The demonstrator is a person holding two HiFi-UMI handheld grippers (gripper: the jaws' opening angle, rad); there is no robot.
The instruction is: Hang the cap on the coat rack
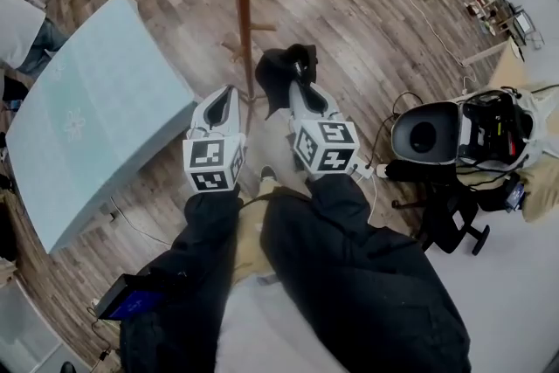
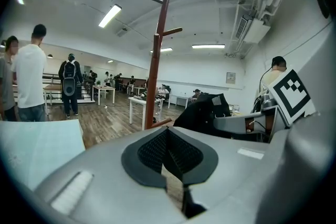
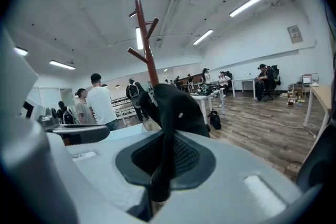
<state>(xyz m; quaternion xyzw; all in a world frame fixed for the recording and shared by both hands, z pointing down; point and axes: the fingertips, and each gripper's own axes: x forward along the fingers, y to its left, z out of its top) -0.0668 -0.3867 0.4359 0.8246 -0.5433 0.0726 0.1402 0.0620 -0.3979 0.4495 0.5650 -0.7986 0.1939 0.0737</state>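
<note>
Black cap (image 3: 174, 107): it stands up out of the right gripper (image 1: 298, 88), whose jaws are closed on a fold of its fabric at the near edge. The crown lies ahead of the fingertips at 12 o'clock and bulges toward the coat rack (image 3: 147, 49). In the head view the cap sits just beyond the jaws, and the red-brown wooden pole passes close beside it at 10 o'clock. The pole's long axis is upright. In the right gripper view its angled pegs branch well above the cap, at 11 to 12 o'clock, so the coming move appears to be a lift up and forward onto a peg. The left gripper (image 1: 229, 93) has its jaws together with nothing between them. It lies on the far side of the pole at 9 o'clock from the cap and looks about as near the pole, but carries nothing. Writing: a small pale patch shows on the crown, but no wording is legible and no brand can be made out. The marker cube (image 1: 325, 146) on each gripper bears only black-and-white square patterns. A pale blue table (image 1: 96, 118) lies at 9 o'clock, apart from the rack.
</note>
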